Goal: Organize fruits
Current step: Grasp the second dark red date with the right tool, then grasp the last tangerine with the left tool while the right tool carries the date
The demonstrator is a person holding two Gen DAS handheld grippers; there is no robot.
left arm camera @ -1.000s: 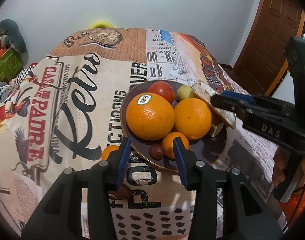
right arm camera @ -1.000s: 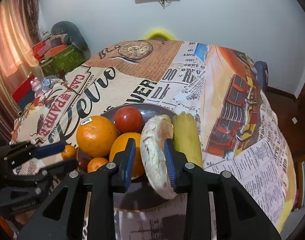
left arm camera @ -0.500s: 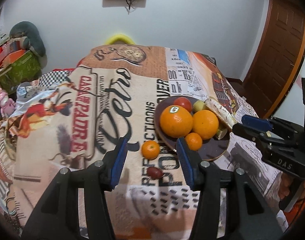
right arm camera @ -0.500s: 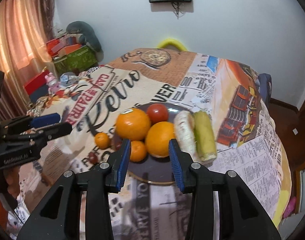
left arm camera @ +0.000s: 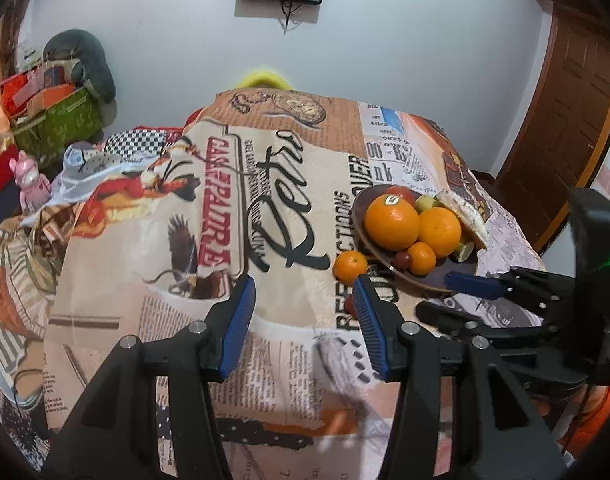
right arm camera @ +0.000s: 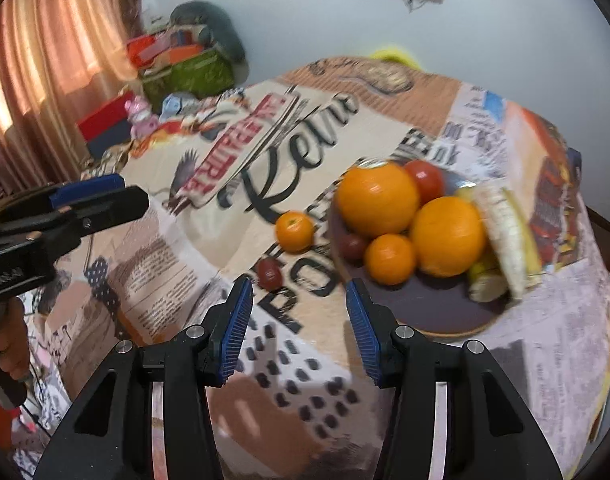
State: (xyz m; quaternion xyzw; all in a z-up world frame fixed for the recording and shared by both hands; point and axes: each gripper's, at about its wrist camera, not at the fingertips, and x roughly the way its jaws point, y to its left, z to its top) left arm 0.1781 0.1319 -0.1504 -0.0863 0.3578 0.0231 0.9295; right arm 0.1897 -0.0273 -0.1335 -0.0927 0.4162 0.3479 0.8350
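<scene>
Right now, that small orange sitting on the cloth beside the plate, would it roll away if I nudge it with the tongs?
Probably yes. The small orange is round and lies loose on the tablecloth, just off the plate, so a nudge would likely roll it. The soft cloth may slow it. Its rind looks firm, so a gentle pinch should hold.

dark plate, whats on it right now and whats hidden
On the dark plate: two big oranges, a small orange, a tomato, a dark grape and pale long pieces. Whatever lies beneath the pile is covered.
</scene>
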